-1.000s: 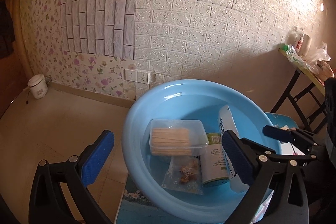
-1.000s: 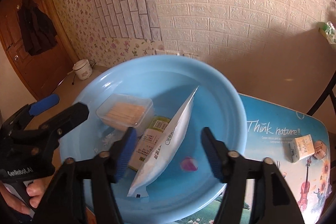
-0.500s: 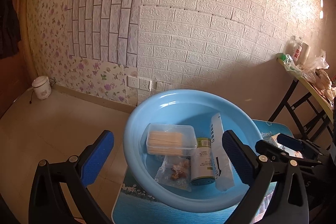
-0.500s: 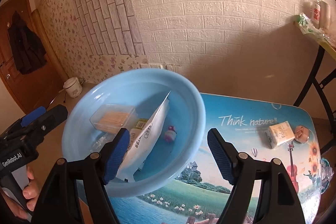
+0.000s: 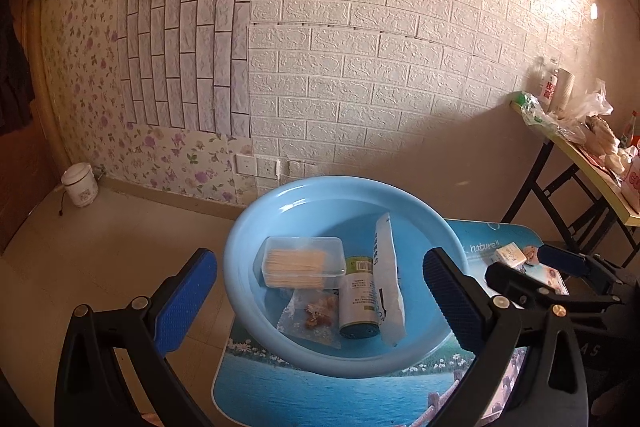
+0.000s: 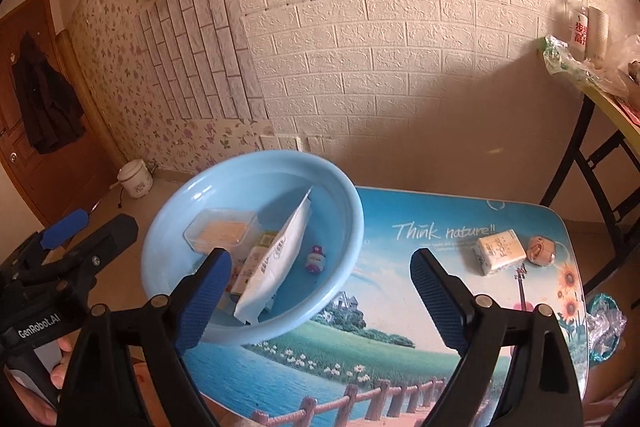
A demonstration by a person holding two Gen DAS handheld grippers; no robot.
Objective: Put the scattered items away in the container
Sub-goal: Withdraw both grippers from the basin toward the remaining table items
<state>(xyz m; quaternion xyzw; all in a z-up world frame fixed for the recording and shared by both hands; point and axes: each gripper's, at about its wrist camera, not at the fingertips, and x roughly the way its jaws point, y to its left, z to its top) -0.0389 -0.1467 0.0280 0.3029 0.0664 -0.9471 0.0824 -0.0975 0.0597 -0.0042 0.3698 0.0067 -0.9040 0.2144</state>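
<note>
A light blue basin stands on the left end of a picture-printed table. In it lie a clear box of sticks, a green can, a white pouch, a clear snack bag and a small pink toy. A cream box and a round brown piece rest on the table's right part. My left gripper hangs open above the basin's near side. My right gripper is opening with nothing between its jaws, back from the basin.
A folding side table with bottles and bags stands at the right. On the floor by the wall sits a small white cooker. A crumpled plastic wrapper lies at the table's right edge. A hand holds the left tool.
Both grippers have drawn back and up from the basin, which looks smaller now. The right jaws have spread wider, and the white pouch that stood between them lies apart in the basin.
</note>
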